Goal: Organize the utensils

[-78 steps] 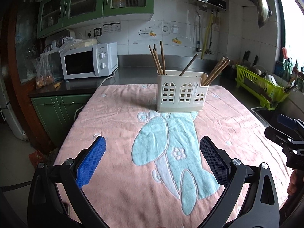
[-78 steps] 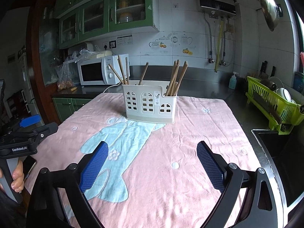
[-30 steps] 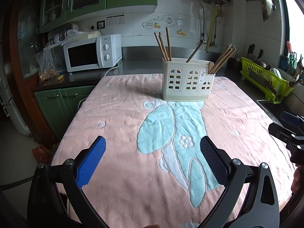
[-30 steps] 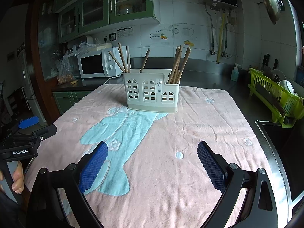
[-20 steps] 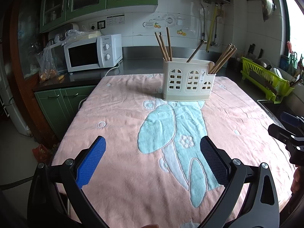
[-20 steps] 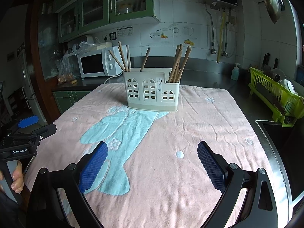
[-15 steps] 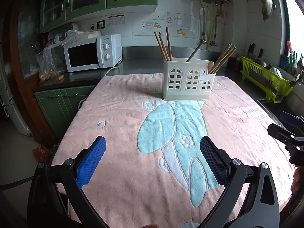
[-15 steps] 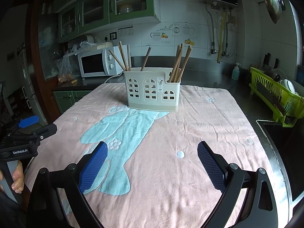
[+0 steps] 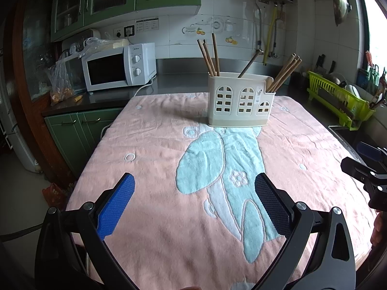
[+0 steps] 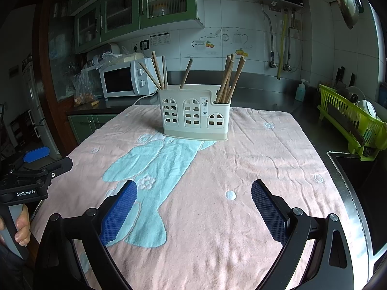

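Two hand-held grippers hover with jaws apart over a pink towel that carries a chopstick holder.

The left gripper (image 9: 194,207) and the right gripper (image 10: 194,209) are both spread wide with nothing between their blue pads, each low over the near end of the pink towel (image 9: 150,145), which has a pale blue pattern. Well ahead of both, at the towel's far end, stands a cream plastic utensil holder (image 10: 195,113) with arched cut-outs, upright. Wooden chopsticks (image 10: 228,81) lean in its compartments in separate clusters. Beyond it on the dark counter sits a white microwave (image 9: 118,66); a lime-green dish rack (image 10: 353,118) stands to the right.
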A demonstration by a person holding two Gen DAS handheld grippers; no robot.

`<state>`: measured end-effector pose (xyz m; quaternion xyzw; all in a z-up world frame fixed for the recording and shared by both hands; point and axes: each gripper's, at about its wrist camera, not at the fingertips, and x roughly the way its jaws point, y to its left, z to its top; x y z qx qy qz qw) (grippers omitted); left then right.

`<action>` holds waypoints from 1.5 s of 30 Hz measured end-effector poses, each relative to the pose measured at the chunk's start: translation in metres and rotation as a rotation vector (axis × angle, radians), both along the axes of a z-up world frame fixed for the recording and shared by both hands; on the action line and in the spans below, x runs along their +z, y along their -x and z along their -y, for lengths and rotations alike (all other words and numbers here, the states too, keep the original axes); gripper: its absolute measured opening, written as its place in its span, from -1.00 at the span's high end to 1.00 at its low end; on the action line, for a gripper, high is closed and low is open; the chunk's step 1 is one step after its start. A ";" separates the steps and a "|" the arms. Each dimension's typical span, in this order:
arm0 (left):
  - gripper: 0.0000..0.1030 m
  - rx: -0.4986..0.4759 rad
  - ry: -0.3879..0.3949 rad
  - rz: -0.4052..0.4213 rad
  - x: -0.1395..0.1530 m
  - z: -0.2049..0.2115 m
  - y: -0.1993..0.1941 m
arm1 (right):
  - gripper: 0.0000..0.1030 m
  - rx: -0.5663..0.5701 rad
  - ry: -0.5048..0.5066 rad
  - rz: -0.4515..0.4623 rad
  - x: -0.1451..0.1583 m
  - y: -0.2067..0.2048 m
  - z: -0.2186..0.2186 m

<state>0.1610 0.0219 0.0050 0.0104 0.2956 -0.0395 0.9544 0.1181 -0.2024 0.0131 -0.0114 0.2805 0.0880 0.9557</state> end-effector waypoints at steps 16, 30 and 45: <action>-0.91 -0.002 -0.006 -0.005 -0.002 -0.001 0.001 | -0.79 0.002 -0.001 -0.001 -0.001 0.000 -0.001; -0.91 -0.001 -0.009 -0.009 0.000 -0.001 0.000 | -0.79 0.007 -0.002 -0.004 -0.004 0.000 -0.003; -0.91 -0.019 -0.023 -0.006 -0.001 0.004 0.000 | -0.79 0.007 0.002 -0.016 -0.008 -0.001 -0.003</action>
